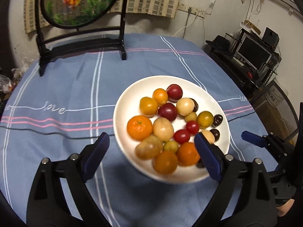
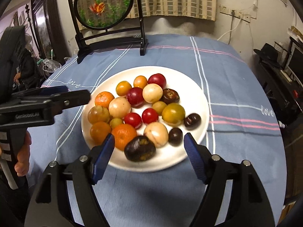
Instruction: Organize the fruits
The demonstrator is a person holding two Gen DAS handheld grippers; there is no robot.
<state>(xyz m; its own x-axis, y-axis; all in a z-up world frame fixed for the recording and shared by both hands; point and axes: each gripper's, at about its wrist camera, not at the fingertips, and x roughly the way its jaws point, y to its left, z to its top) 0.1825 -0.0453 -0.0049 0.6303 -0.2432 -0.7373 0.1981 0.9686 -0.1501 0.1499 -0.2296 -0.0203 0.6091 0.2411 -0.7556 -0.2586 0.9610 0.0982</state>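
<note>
A white plate (image 1: 125,102) (image 2: 197,102) sits on the blue tablecloth, filled with several fruits: oranges (image 1: 139,127) (image 2: 124,136), red plums (image 1: 174,92) (image 2: 157,80), cherry tomatoes (image 1: 181,136) (image 2: 150,116), pale round fruits (image 1: 163,129) (image 2: 156,134) and dark fruits (image 1: 217,120) (image 2: 140,148). My left gripper (image 1: 152,141) is open, empty, at the plate's near-left rim; it shows from the side in the right wrist view (image 2: 75,94). My right gripper (image 2: 149,144) is open, empty, its jaws either side of the large dark fruit at the near rim; it shows in the left wrist view (image 1: 251,138).
A black stand holding a round goldfish panel (image 1: 79,1) (image 2: 103,3) stands at the table's far edge. The tablecloth (image 1: 66,87) (image 2: 236,75) is striped blue. A shelf with a monitor (image 1: 253,53) is off the table to the right.
</note>
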